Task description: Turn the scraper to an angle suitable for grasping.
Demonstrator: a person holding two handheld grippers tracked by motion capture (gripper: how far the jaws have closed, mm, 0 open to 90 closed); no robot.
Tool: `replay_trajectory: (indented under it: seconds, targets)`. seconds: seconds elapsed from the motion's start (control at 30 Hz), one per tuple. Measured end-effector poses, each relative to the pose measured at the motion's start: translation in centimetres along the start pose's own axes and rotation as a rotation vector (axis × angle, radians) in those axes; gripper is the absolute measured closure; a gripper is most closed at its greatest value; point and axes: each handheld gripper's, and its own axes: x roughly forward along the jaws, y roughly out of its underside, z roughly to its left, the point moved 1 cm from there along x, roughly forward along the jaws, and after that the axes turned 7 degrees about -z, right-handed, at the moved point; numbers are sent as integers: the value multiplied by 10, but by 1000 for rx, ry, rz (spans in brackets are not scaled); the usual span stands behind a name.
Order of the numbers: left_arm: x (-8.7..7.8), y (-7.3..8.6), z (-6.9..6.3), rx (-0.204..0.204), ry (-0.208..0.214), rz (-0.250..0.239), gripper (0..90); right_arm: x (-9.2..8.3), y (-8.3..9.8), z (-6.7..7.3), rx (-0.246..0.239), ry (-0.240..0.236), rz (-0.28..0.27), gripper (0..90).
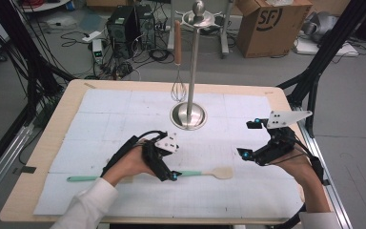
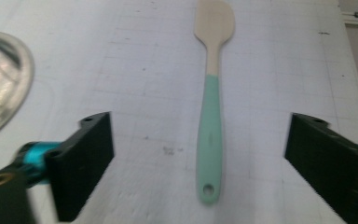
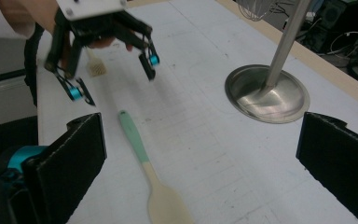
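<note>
Left gripper view looks straight down the left gripper [image 2: 200,158], whose two black jaws stand wide apart with nothing pressed between them. A spatula [image 2: 211,116] with a mint-green handle and a pale wooden blade lies flat on the white mat [image 2: 121,70] in the gap, midway between the jaws and clear of both, its hanging-hole end nearest the camera and its blade pointing away. From the high view the left gripper [image 1: 167,168] sits over the handle end of the spatula [image 1: 205,172], which lies crosswise near the front of the table [image 1: 71,95], blade toward the right hand. A second green-handled utensil [image 1: 83,179] lies on the mat just left of the left hand. The right gripper [image 1: 249,139] hangs above the mat, apart from the spatula, and in the right gripper view its jaws [image 3: 200,154] are spread wide and empty, with the spatula [image 3: 144,163] lying between them. Behind stands a metal rack [image 1: 189,114] with a whisk [image 1: 178,71] hanging from it.
</note>
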Motion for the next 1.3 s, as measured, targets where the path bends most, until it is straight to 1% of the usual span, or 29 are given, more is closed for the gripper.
replay_trajectory:
  seconds: [0.03, 0.07, 0.13, 0.17, 0.23, 0.3, 0.33, 0.37, 0.43, 0.5, 0.6, 0.67, 0.7, 0.73, 0.8, 0.87, 0.93, 0.97, 1.0, 1.03, 1.17, 1.3]
  targets:
    - [-8, 0, 0, -1, 0, -20, 48, 1, 0, 0, -5, 0, 2, 4]
    - [-16, 0, 0, -1, -9, -34, 17, 2, 0, 0, -7, 3, 4, 4]
    - [-32, 1, -1, -5, -38, -58, 16, 4, 0, 0, -14, 3, 4, 4]
    - [-39, 2, -1, -8, -41, -73, 16, 5, -1, 0, -16, 3, 7, 4]
    - [-54, 5, -1, -5, -63, -84, 16, 7, -1, 3, -22, -8, 14, 4]
    - [-68, 9, -1, -22, -82, -106, 16, 10, -1, 4, -39, -8, 20, 4]
    - [-75, 12, -1, -21, -92, -109, 16, 11, -2, 5, -43, -12, 23, 4]
    - [-80, 14, -1, -32, -100, -123, 16, 13, -2, 6, -42, -16, 26, 4]
    - [-91, 18, -1, -25, -113, -119, 16, 16, -3, 6, -46, -16, 34, 4]
    - [-100, 22, -3, -41, -124, -146, 17, 20, -3, 8, -48, -26, 42, 4]
    - [-117, 33, -4, -50, -129, -185, 16, 28, -3, 11, -74, -43, 69, 4]
    - [-127, 42, -3, -73, -148, -188, 16, 33, -1, 13, -75, -54, 85, 4]
    - [-132, 46, -3, -86, -161, -202, 16, 36, -1, 13, -82, -58, 92, 4]
    - [-137, 49, -3, -91, -174, -207, 17, 38, 0, 13, -82, -59, 98, 4]
    - [-144, 54, -4, -103, -192, -217, 17, 45, 1, 14, -95, -71, 109, 4]
    - [-151, 56, -4, -99, -211, -230, 17, 52, 1, 16, -95, -86, 117, 4]
    - [-154, 58, -4, -113, -224, -241, 16, 58, 2, 18, -106, -91, 140, 4]
    - [-155, 59, -4, -115, -228, -241, 16, 61, 2, 19, -109, -92, 155, 4]
    - [-156, 60, -4, -112, -228, -244, 17, 64, 3, 20, -114, -107, 162, 4]
    - [-157, 61, -5, -109, -225, -245, 17, 67, 4, 21, -118, -111, 169, 4]
    - [-160, 65, -7, -116, -227, -249, 17, 76, 6, 25, -145, -120, 207, 4]
    - [-162, 67, -9, -123, -224, -246, 16, 84, 9, 27, -148, -130, 242, 4]
